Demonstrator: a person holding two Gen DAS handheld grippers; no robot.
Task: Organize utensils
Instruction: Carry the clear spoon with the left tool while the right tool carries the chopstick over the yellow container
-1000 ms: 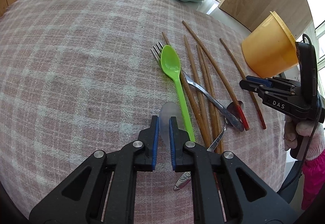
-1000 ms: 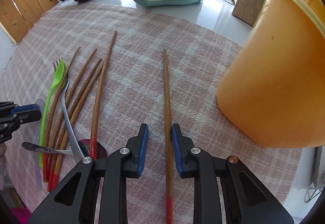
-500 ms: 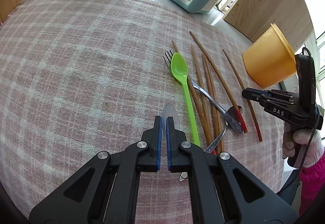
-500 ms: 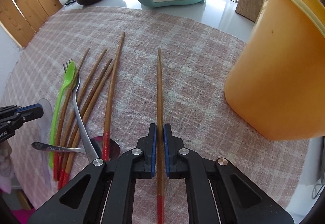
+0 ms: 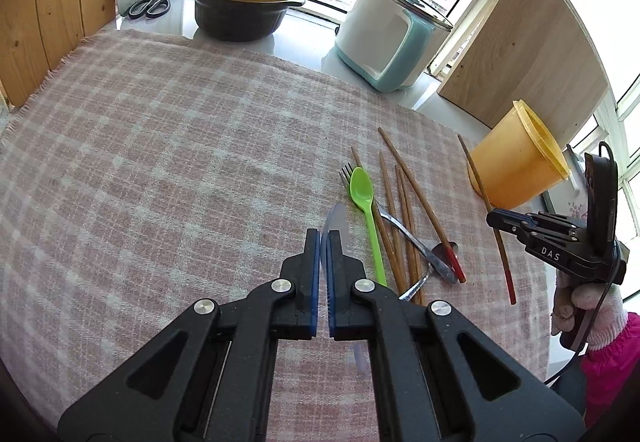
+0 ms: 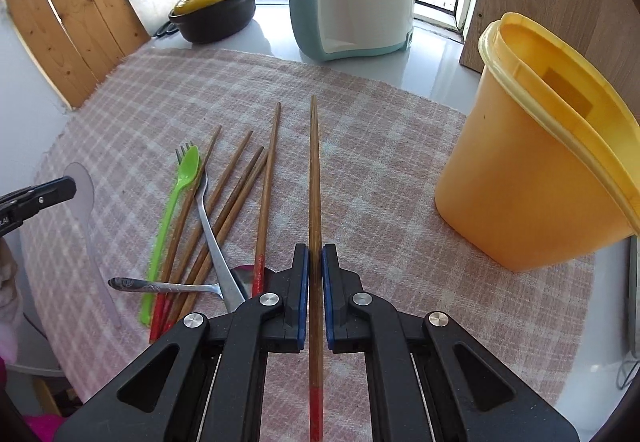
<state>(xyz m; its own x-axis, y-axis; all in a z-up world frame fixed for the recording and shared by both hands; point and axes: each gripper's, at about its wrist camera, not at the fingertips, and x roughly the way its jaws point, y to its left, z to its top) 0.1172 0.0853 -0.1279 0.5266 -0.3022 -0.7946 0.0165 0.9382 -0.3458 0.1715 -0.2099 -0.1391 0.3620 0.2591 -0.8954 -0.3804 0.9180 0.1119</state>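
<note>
My left gripper [image 5: 323, 238] is shut on the bowl end of a clear plastic spoon [image 5: 334, 219], held above the checked cloth [image 5: 180, 161]. From the right wrist view, the left gripper [image 6: 68, 187] shows at the left edge with the clear spoon [image 6: 86, 201], whose handle trails down. My right gripper [image 6: 315, 254] is shut on a red-tipped wooden chopstick [image 6: 315, 169], lifted and pointing away from me. A yellow tub [image 6: 540, 169] stands open to its right. A green spoon [image 6: 184, 177], a fork [image 6: 210, 217], a metal spoon [image 6: 160, 286] and several chopsticks [image 6: 266, 193] lie between the grippers.
At the back stand a black pot with a yellow lid [image 5: 242, 7] and a teal and white cooker [image 5: 390, 37]. Scissors [image 5: 150, 3] lie at the far left. Wooden boards [image 5: 524, 53] flank the window. A gloved hand [image 5: 580, 306] holds the right gripper.
Both grippers closed, the left on the clear spoon and the right on the chopstick. Both then rose from the cloth with their utensils.
</note>
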